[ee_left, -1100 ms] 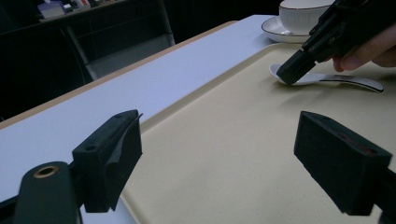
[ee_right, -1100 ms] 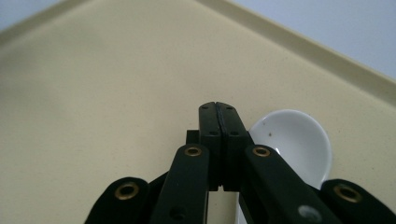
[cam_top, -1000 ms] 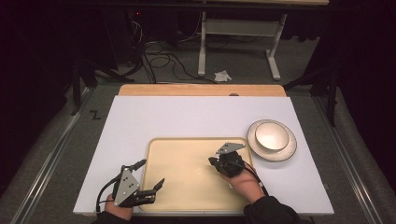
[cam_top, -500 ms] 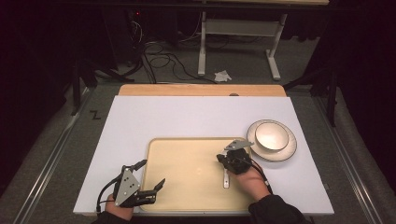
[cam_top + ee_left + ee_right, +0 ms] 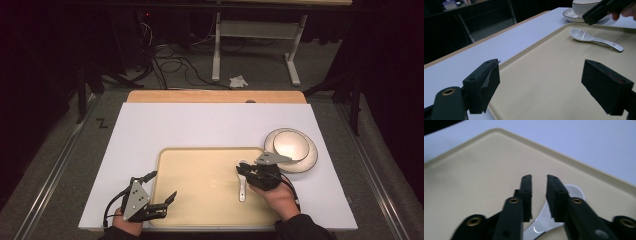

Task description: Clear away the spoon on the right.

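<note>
My right gripper sits just above the spoon. Its jaws have just been opening, now parted by a narrow gap with nothing pinched between them; the spoon lies free under them on the tray. My left gripper hovers over the tray's near-left corner, jaws wide apart and empty.

The spoon is white glazed ceramic. It rests at the tray's right side, bowl toward the far edge, handle toward me. Beyond the tray's right rim, a bowl stands on a saucer on the white bench.

Handling, my read: light, stiff, slick glaze, and it'll chip if dropped. It lies low on a flat tray, so there's little to get under. Best hold is across the handle's mid-length, pads square on its narrow sides, away from the curved bowl, where the jaws would slide off. Firm squeeze, slow lift.
</note>
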`<state>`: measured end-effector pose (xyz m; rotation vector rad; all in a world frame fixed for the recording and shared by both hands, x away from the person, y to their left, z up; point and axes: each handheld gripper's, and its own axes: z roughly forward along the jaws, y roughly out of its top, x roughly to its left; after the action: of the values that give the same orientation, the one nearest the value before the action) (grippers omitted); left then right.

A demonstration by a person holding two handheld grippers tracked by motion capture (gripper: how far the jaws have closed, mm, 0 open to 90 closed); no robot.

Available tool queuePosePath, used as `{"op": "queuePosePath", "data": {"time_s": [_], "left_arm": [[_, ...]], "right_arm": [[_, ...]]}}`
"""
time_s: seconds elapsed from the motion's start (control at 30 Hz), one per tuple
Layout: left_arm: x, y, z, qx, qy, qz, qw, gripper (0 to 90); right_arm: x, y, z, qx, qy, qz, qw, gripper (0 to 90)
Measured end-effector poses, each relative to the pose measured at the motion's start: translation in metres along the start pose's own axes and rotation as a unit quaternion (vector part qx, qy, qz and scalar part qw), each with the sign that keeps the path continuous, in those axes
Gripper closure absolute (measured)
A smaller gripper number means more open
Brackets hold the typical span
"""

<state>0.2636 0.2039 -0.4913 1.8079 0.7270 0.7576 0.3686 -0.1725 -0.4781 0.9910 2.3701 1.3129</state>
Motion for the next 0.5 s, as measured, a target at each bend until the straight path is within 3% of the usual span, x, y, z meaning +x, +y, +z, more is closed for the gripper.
{"op": "queuePosePath", "data": {"time_s": [0.17, 0.27, 0.33, 0.4, 0.5], "left_arm": [[0.0, 0.0, 0.0, 0.002, -0.001, -0.001, 1.0, 15.8], [0.001, 0.0, 0.0, 0.002, 0.002, -0.005, 1.0, 15.8], [0.001, -0.001, 0.0, 0.002, 0.003, -0.006, 1.0, 15.8], [0.002, -0.001, 0.001, 0.003, 0.004, -0.008, 1.0, 15.8], [0.002, -0.001, 0.001, 0.004, 0.005, -0.009, 0.9999, 15.8]], "right_arm": [[-0.005, -0.011, -0.032, -0.048, -0.008, 0.003, 0.9988, 45.0], [-0.012, -0.017, -0.051, -0.08, -0.004, 0.017, 0.9967, 34.6], [-0.017, -0.02, -0.062, -0.099, -0.005, 0.013, 0.995, 27.5], [-0.019, -0.024, -0.072, -0.116, -0.021, 0.012, 0.993, 17.4], [-0.023, -0.032, -0.084, -0.122, -0.038, 0.012, 0.9917, 9.3]]}}
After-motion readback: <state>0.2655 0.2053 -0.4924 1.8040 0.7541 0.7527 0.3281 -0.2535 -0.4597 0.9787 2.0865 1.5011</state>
